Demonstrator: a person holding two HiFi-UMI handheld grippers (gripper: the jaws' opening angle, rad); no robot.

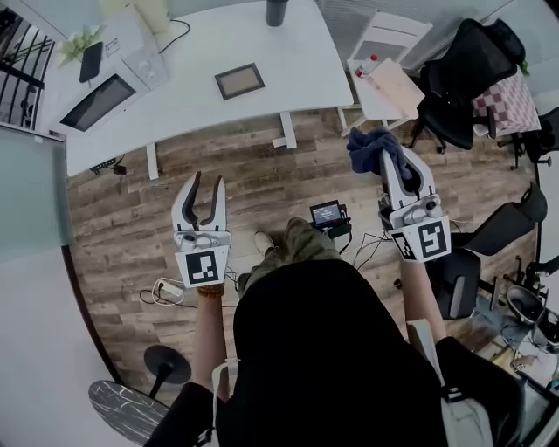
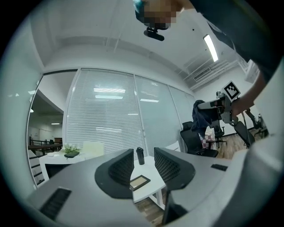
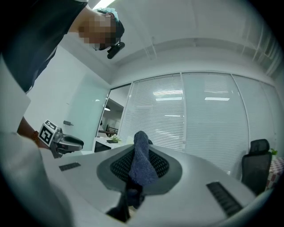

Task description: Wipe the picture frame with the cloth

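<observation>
Open wooden floor (image 1: 253, 188) lies between the person and the white counter (image 1: 306, 61), and the counter top all round the picture frame (image 1: 239, 80) is free. A dark bottle (image 1: 276, 10) stands at the far edge beyond the frame and a screen (image 1: 96, 103) lies well to its left. A small side table (image 1: 393, 87) and a black office chair (image 1: 454, 96) crowd the counter's right end.

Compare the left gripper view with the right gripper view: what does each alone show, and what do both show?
Only the left gripper view: the picture frame and dark bottle on the table, beyond open, empty jaws. Only the right gripper view: the left gripper. Both: the blue cloth and the window blinds.
</observation>
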